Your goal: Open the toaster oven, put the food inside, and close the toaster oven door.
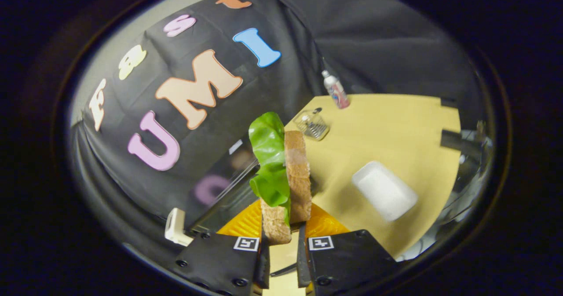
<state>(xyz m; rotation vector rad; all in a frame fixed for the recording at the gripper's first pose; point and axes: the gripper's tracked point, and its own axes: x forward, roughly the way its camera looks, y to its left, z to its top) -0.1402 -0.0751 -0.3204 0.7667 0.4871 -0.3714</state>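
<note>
A sandwich [298, 177] of two brown bread slices with a green lettuce leaf [268, 155] stands on edge between my fingers. My gripper [282, 245] is shut on its lower end, one finger on each slice. Just left of the sandwich is the toaster oven's dark glass door [222, 190], which mirrors the booth wall, with a white handle [176, 228] at its near end. I cannot tell whether the door is open. An orange ribbed plate [327, 225] lies under and behind the sandwich, partly hidden by it.
The tan table [396, 129] stretches ahead and to the right. On it lie a white rectangular tray [385, 191], a small wire basket [312, 124] and, farther back, a small bottle [335, 90]. Black cloth walls close off the back.
</note>
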